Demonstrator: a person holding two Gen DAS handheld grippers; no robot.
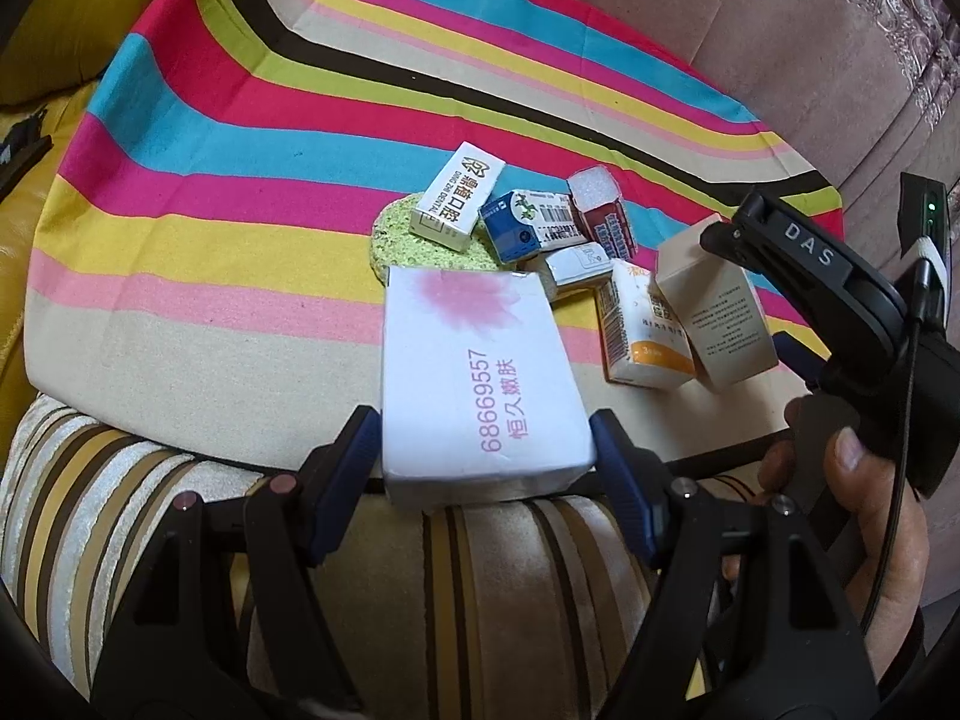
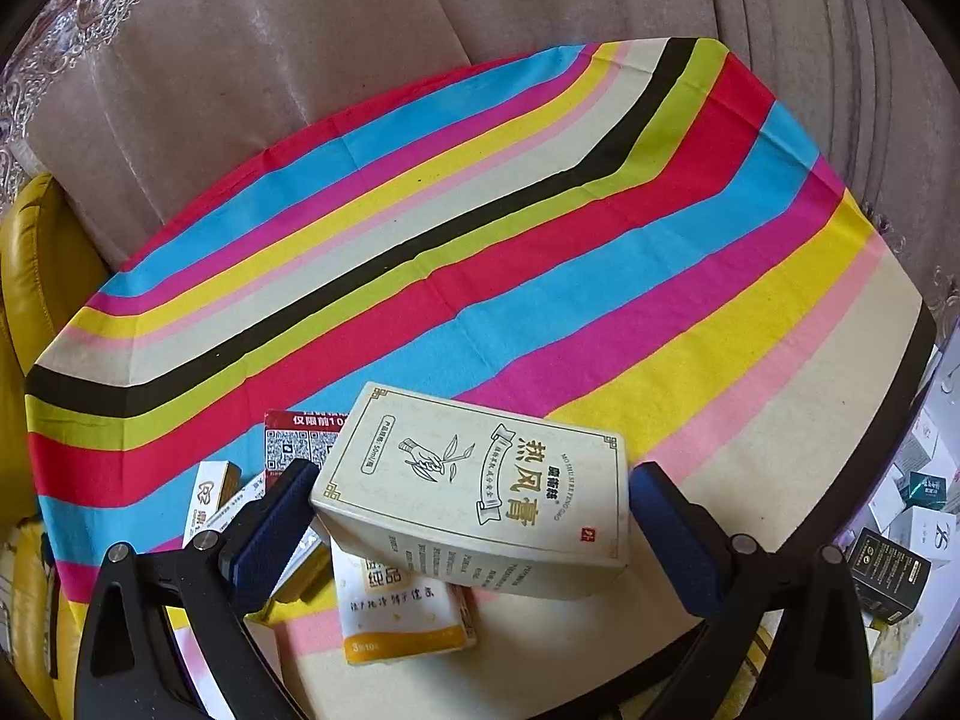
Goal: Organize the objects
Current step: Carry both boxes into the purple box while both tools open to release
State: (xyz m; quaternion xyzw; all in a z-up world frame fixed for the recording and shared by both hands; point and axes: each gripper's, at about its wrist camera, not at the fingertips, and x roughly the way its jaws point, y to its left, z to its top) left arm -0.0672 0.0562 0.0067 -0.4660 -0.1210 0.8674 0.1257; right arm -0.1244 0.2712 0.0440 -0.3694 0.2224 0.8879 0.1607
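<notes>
Our left tongs point(image 1: 486, 456) clenched on white pink-flowered box point(image 1: 480, 378) at bench's near edge, right tongs point(image 2: 474, 516) seemingly gripping tilted cream box point(image 2: 480, 480).

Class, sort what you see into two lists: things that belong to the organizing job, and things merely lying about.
Job in hand:
- white box with pink flower, in the left gripper
- cream box, between the right gripper fingers
- small boxes piled on the cloth

Lying about:
- green sponge
- striped cushion
- yellow sofa

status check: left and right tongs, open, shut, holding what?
Left tongs: shut on the white box with pink print.
Right tongs: around the cream box; grip cannot be told.
</notes>
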